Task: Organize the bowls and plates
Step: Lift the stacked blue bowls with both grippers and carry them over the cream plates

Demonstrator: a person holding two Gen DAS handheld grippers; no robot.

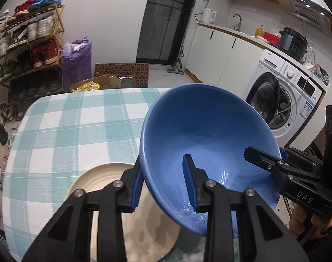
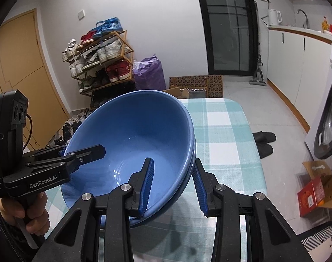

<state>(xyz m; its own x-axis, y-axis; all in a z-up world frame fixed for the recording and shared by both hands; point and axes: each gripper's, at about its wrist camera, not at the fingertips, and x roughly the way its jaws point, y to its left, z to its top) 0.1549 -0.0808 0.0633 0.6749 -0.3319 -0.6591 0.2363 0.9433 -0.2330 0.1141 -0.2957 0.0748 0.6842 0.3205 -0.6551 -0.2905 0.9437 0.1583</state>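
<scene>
A blue bowl [image 1: 205,135] is held tilted above the checked table, gripped on opposite rims by both grippers. My left gripper [image 1: 163,187] straddles its left rim, one finger inside and one outside. My right gripper [image 2: 173,187] straddles the right rim of the blue bowl [image 2: 131,144] the same way; it also shows in the left wrist view [image 1: 264,159]. In the right wrist view a second blue rim [image 2: 187,170] shows under the first, like two nested bowls. A cream ribbed plate [image 1: 100,179] lies on the table below the left gripper.
The table [image 1: 67,126] has a teal and white checked cloth [image 2: 222,135]. A shoe rack [image 1: 28,41], purple bag [image 1: 77,61] and cardboard boxes [image 1: 122,74] stand beyond it. A washing machine [image 1: 281,100] and counter are at the right.
</scene>
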